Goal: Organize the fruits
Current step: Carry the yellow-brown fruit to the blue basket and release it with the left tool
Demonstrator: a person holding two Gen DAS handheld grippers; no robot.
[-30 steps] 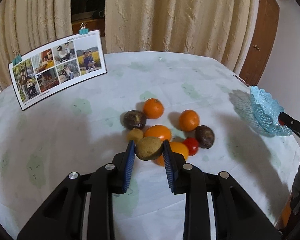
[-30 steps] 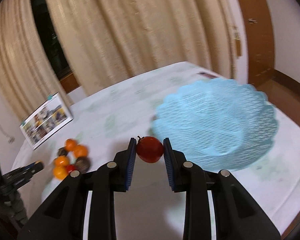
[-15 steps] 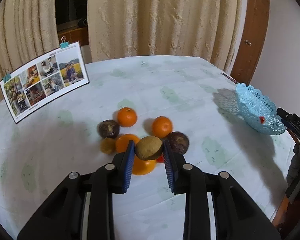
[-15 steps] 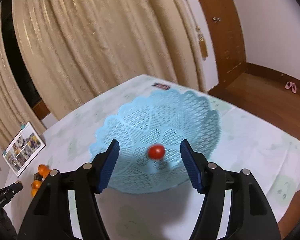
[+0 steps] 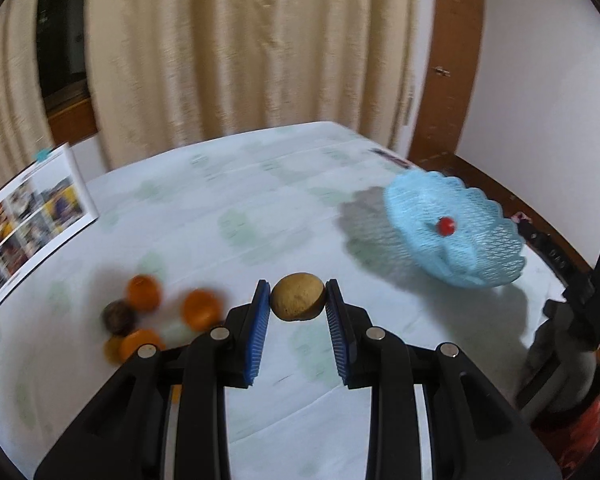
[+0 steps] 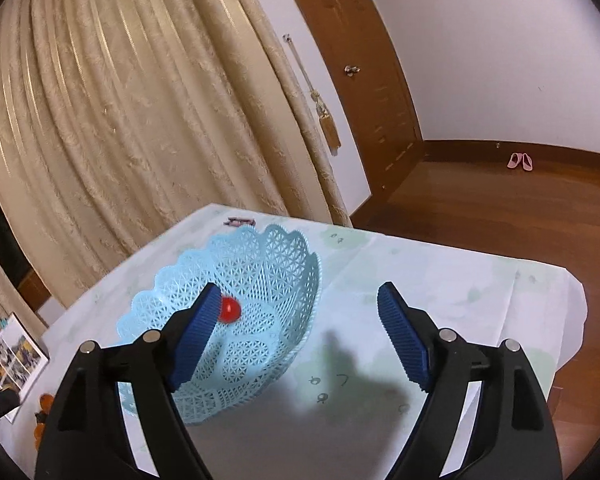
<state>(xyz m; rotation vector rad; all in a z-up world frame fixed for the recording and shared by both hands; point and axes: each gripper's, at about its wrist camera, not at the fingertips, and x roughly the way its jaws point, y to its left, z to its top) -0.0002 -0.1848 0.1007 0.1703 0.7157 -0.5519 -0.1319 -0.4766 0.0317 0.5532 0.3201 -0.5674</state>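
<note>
I am holding a brown fruit (image 5: 297, 297) clamped between the blue pads of my left hand-held gripper (image 5: 297, 300), lifted clear of the counter (image 5: 228, 208) and pointing toward the blue basket (image 5: 476, 256), which is sitting near the counter's right edge, well apart from the fruit I am carrying. One red fruit (image 6: 229, 309) is already lying inside the basket, near its middle. My right hand-held gripper (image 6: 298, 320) is hanging over the basket's near side with its jaws spread wide and nothing between them. To the left of my left hand-held gripper, the remaining fruits are waiting in a loose cluster on the counter: several oranges (image 5: 199, 308) and a dark round fruit (image 5: 118, 317), blurred in this view, so I cannot count them surely. A photo card (image 5: 32, 216) is standing at the far left, out of the way. As I judge it, I am in the carrying step, with most of the sorting not yet done. The next move is calling for bringing the brown fruit over the basket's scalloped rim, lowering it close to the mesh before parting the pads so it is not bouncing or rolling out, and keeping my right hand-held gripper from crowding that approach.
</note>
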